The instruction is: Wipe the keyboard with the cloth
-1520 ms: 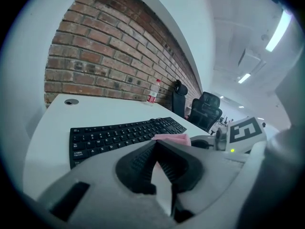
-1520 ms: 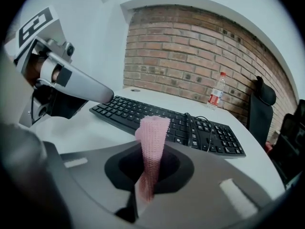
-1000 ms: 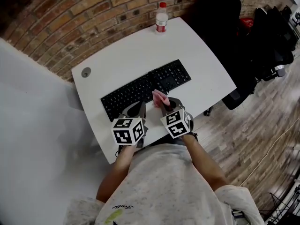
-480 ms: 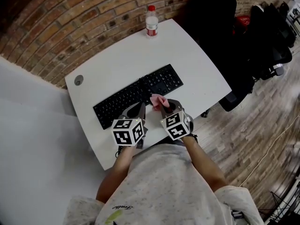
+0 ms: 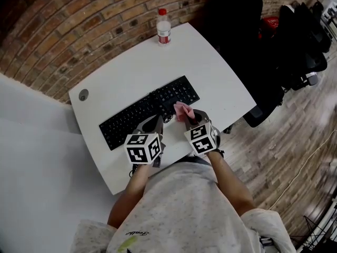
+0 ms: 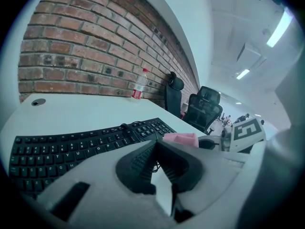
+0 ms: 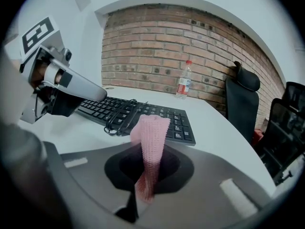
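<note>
A black keyboard lies slantwise on the white table. My right gripper is shut on a pink cloth, which stands up from the jaws just in front of the keyboard's right end. In the right gripper view the cloth rises between the jaws of the right gripper, with the keyboard beyond it. My left gripper hovers at the keyboard's front edge. Its tips meet with nothing held, above the keyboard.
A water bottle with a red cap stands at the table's far edge by the brick wall. A cable grommet sits at the far left. The keyboard's coiled cable lies by its front edge. Black office chairs stand to the right.
The head view has shifted, so the table sits further left in the picture. Relative to the keyboard, my right gripper and the cloth have moved toward its right end. Both grippers' states are unchanged.
</note>
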{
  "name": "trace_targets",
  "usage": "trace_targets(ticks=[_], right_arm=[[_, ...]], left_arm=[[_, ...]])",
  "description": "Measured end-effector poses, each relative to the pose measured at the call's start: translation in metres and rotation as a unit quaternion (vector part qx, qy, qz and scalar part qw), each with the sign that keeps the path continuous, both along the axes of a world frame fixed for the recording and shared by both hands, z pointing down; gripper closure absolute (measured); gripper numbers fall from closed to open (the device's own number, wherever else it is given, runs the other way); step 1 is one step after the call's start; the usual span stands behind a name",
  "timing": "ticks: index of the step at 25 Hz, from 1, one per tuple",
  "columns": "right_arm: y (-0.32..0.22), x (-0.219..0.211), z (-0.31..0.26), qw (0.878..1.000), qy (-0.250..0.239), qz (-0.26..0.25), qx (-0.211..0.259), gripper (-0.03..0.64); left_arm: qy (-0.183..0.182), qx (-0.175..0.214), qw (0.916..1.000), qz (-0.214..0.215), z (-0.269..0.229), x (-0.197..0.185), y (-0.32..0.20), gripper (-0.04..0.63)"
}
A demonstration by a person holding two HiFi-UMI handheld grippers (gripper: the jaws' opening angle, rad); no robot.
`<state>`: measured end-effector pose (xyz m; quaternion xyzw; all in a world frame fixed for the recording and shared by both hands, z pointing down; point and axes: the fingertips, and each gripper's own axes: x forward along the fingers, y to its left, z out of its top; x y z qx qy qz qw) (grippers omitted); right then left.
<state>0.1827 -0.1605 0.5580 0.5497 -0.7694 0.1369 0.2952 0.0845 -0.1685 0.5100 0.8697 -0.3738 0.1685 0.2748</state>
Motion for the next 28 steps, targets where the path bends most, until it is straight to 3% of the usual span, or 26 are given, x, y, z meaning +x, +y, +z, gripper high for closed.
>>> trace_targets(ticks=[23, 28], right_arm=[[-0.019, 0.102, 0.002, 0.997, -0.009, 0.073, -0.002, 0.591], [-0.019, 0.118, -0.016, 0.995, -0.022, 0.091, 0.021, 0.591]], left_arm=[[-0.015, 0.001, 0.9998, 0.016, 0.001, 0.049, -0.016, 0.599], [-0.016, 0.002, 0.9997, 0.017, 0.001, 0.052, -0.018, 0.598]])
